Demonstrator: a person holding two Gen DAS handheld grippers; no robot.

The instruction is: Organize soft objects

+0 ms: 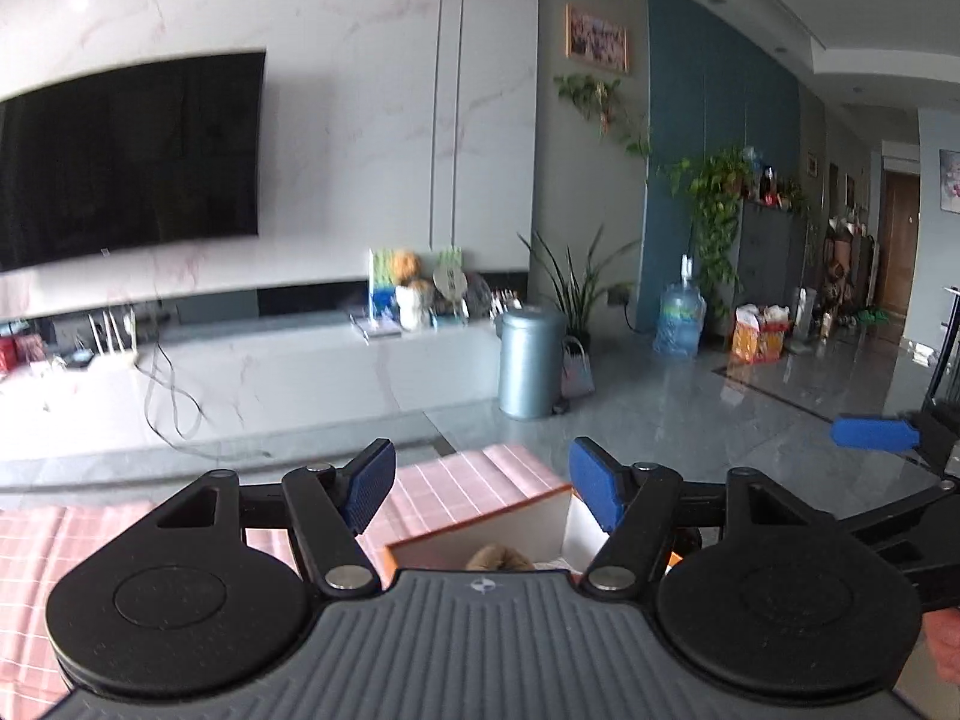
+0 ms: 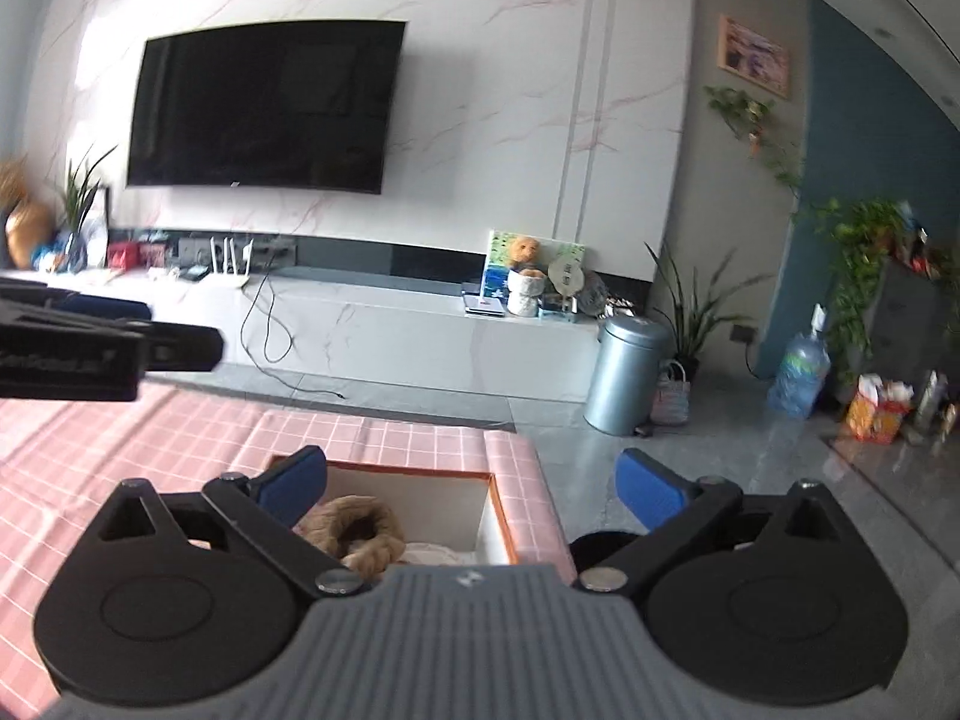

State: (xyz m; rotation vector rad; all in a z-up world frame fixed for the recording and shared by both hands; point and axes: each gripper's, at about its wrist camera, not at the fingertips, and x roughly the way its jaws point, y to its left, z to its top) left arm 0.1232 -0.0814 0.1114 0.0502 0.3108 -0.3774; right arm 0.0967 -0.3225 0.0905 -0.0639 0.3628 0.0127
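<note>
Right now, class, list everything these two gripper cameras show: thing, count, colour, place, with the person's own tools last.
box: one, white inside with orange rim, open, on the checked cloth
soft items: one tan knitted piece and something pale beside it, inside the box
checked cloth: one, pink with white lines, covering the table
television: one, black, on the marble wall
bin: one, grey-blue, on the floor beside the TV bench
water bottle: one, blue, on the floor by the blue wall
teddy bear: one, brown, on the TV bench
left gripper: one, black with blue pads, open, nothing between them
right gripper: one, same colours, open, above the box
</note>
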